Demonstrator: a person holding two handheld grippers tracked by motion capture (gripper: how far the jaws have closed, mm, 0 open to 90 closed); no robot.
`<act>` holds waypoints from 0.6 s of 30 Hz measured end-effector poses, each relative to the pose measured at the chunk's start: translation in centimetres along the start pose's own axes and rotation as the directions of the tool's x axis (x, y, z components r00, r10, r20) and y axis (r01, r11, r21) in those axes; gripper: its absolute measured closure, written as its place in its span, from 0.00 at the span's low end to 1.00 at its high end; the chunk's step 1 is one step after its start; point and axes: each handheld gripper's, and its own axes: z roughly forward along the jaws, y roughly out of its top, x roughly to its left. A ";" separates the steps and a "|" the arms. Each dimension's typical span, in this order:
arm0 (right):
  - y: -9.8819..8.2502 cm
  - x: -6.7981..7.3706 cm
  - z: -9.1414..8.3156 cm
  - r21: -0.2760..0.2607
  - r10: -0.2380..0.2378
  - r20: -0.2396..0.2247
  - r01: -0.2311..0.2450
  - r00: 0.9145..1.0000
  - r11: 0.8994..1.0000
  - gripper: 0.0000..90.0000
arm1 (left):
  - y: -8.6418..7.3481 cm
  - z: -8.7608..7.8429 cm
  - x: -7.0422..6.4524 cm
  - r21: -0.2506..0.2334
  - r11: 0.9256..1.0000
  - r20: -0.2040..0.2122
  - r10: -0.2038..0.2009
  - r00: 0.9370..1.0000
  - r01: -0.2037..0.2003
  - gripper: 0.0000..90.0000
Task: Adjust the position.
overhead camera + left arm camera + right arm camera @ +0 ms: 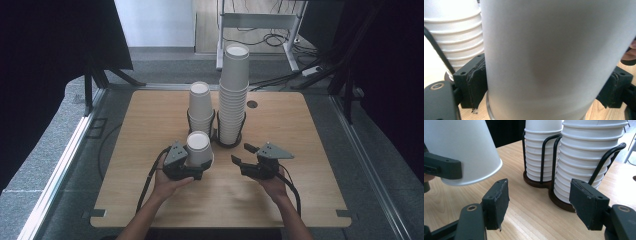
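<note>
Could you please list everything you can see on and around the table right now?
Held cup: one, white paper, upside down, clamped in the left gripper, just off the table.
Short cup stack: one, white, upside down in the holder's left slot.
Tall cup stack: one, white, upside down in the right slot.
Cup holder: one, black wire on a dark base, mid-table.
Table: one, light wood.
Left gripper: black, shut on the held cup.
Right gripper: black, jaws open with nothing between them, pointing at the tall cup stack.
Hands: two, at the near edge.
</note>
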 end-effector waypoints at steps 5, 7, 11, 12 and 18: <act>0.1 0.3 -0.4 -0.002 -0.009 -0.005 0.009 1.000 1.000 0.35 | -0.2 0.5 -0.2 0.020 1.000 -0.007 0.019 1.000 -0.019 0.13; 0.2 0.3 -0.6 -0.013 -0.003 -0.013 0.003 1.000 1.000 0.34 | -0.4 0.8 -0.4 0.026 0.999 -0.002 0.020 1.000 -0.020 0.13; 0.4 0.4 -1.0 -0.040 0.010 -0.029 -0.011 1.000 0.999 0.31 | -0.7 1.4 -0.8 0.054 0.998 0.003 0.038 0.999 -0.038 0.13; 0.4 0.4 -1.0 -0.043 0.014 -0.033 -0.016 0.999 0.999 0.30 | -0.8 1.6 -0.8 0.060 0.997 0.006 0.037 0.999 -0.037 0.13; 0.5 0.9 -0.8 -0.046 0.025 -0.048 -0.027 0.999 0.999 0.23 | -0.9 2.2 -0.9 0.097 0.994 0.008 0.041 0.999 -0.041 0.13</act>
